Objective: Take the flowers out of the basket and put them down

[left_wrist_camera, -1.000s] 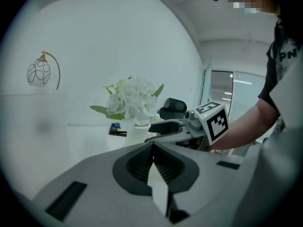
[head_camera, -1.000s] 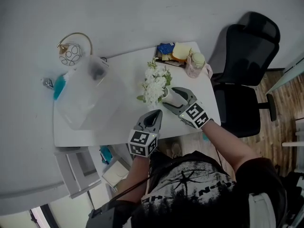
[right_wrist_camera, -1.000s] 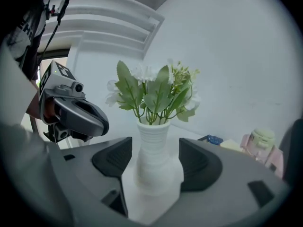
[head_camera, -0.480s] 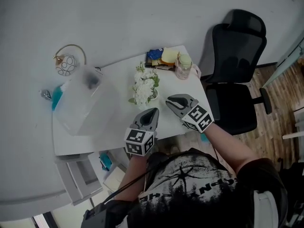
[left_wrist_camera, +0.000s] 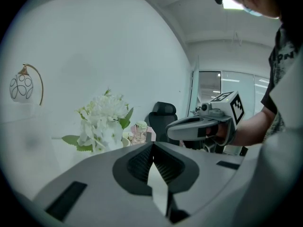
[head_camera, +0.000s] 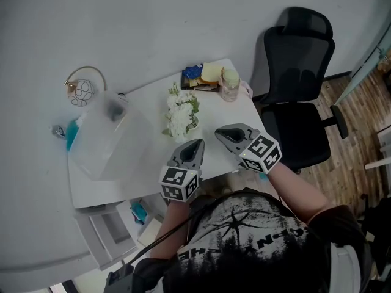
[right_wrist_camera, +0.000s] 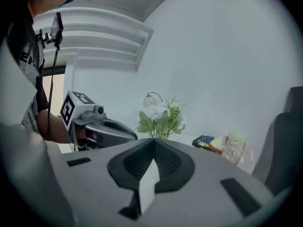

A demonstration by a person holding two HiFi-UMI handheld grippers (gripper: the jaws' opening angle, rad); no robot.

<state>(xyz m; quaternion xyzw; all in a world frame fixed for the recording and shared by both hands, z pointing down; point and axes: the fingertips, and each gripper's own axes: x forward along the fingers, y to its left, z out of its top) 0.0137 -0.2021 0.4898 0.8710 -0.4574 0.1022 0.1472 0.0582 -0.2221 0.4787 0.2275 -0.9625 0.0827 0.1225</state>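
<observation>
Shut and empty, the grey left gripper (head_camera: 197,144) and the just-closed grey right gripper (head_camera: 220,133) hover over the near edge of the white table (head_camera: 214,112), near the white flower bunch (head_camera: 180,116).

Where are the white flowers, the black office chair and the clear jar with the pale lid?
white flowers (head_camera: 181,116): head view, on the white blooms.
black office chair (head_camera: 297,66): head view, on the backrest.
clear jar with the pale lid (head_camera: 229,91): head view, on its body.
</observation>
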